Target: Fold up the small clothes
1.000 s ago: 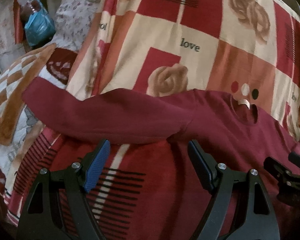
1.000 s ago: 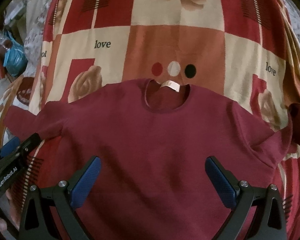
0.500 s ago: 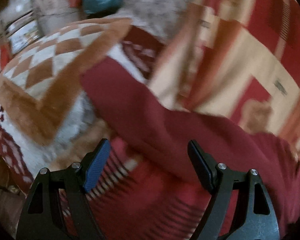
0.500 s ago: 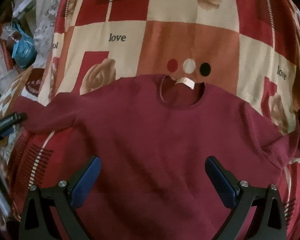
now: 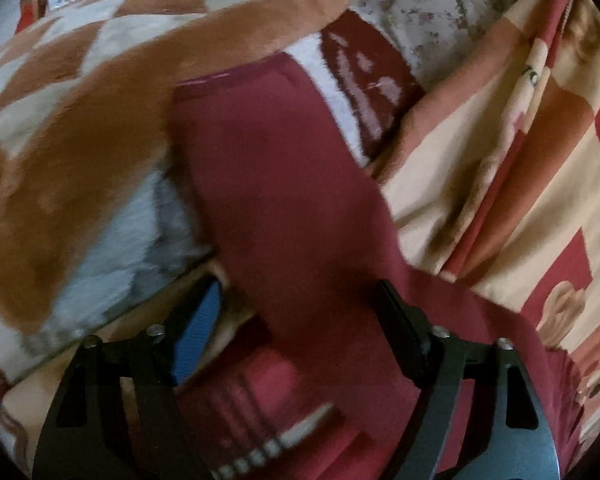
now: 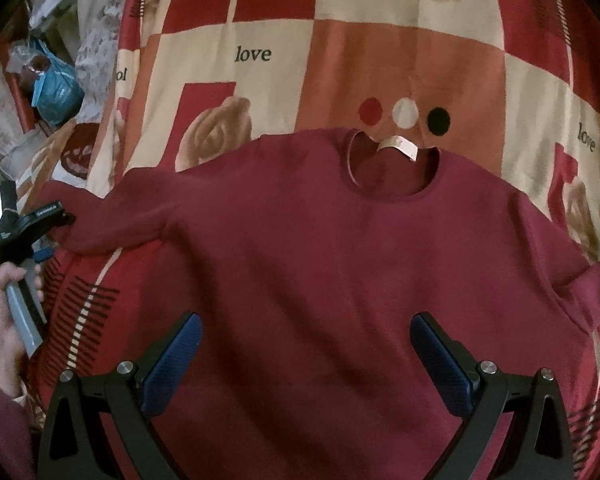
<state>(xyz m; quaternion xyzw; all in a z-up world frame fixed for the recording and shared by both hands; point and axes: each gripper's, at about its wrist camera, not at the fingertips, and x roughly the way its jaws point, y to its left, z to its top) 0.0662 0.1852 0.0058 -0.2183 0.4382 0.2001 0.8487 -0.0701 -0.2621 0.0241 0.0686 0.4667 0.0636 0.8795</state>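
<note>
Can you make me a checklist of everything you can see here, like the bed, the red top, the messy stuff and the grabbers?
Surface: patchwork blanket with roses and the word love, spread on a bed.
Job's things: maroon top lying flat, neck label up; its sleeve stretches out sideways.
Clutter: brown checked blanket, blue bag.
Grippers: left gripper open, jaws just been closing, sleeve between them, not yet pinched; right gripper open above the top.
Cables: nothing seen.
Surroundings: floral cloth; a hand holds the left gripper.
</note>
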